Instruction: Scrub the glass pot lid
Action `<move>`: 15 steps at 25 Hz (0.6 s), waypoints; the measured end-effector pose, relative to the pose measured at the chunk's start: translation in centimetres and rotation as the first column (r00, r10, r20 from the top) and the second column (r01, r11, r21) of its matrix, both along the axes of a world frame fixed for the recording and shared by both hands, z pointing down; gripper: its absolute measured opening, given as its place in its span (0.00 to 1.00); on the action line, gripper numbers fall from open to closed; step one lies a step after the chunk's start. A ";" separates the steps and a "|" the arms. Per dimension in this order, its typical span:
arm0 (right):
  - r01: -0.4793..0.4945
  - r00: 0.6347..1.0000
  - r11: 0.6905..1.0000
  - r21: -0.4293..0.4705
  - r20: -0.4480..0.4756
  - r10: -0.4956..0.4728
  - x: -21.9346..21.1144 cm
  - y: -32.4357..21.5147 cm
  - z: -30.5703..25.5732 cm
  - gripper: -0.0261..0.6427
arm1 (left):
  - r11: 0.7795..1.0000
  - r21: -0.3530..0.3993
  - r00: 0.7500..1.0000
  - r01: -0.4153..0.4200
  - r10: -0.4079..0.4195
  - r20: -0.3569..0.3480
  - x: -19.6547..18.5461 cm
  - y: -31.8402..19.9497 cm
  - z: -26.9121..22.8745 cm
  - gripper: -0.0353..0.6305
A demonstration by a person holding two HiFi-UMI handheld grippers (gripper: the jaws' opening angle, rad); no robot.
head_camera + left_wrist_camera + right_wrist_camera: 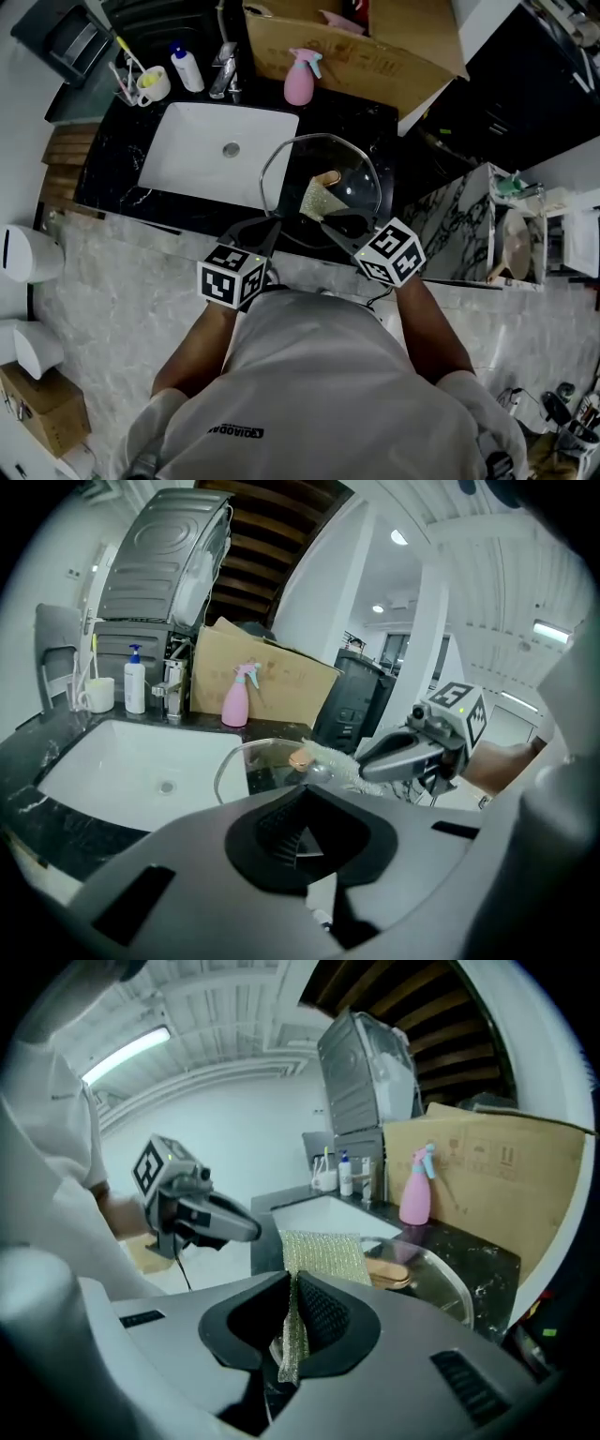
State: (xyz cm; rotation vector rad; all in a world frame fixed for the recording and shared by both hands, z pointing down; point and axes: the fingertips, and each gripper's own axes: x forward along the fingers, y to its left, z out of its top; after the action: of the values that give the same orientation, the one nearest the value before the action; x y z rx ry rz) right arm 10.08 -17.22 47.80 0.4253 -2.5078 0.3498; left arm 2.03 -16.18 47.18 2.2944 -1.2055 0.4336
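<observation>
From where I stand, the round, steel-rimmed glass pot lid [361, 187] hangs tilted above the black marbled desk [375, 117], just right of the white rectangular sink [187, 155]. The left gripper [271, 225] has its fingers pinched together on the lid's near rim. The right gripper [330, 228] has its fingers closed tight on a gold-green mesh scrub pad [319, 199], whose free end lies on the glass beside the tan knob [327, 177].

To scrub well, I'd say the left grip needs to be firm, since a lid held by one edge could swing or slip under pressure. The pad wants pressing flat and working in overlapping strokes, around the knob and out to the rim, ideally over the sink so drips fall there.

Along the back of the desk stand a pink spray bottle [300, 80], a white pump bottle [187, 67] and a chrome tap [223, 70], with a large open cardboard box [347, 56] behind them. The floor [112, 300] is pale and marble-patterned.
</observation>
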 end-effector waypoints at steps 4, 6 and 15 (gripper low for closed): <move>-0.144 0.988 0.989 0.038 0.053 0.141 2.3 -5.0 -3.2 0.13 | 1.000 0.015 1.000 -0.006 0.006 0.012 -0.9 -1.5 -0.1 0.07; -0.202 0.979 0.978 0.057 0.026 0.200 3.2 -8.0 -3.1 0.13 | 1.000 0.016 1.000 -0.008 0.008 0.012 -1.2 -2.2 0.1 0.07; -0.284 0.929 0.956 0.076 -0.227 0.294 5.0 -19.7 3.6 0.13 | 1.000 0.021 1.000 0.012 -0.012 0.016 -3.4 -3.9 0.3 0.07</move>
State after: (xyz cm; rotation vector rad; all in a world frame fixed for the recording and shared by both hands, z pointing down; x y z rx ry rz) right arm 15.13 -36.91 51.38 0.8098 -2.2244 0.3385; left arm -1.35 -20.10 47.45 2.3045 -1.2368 0.4378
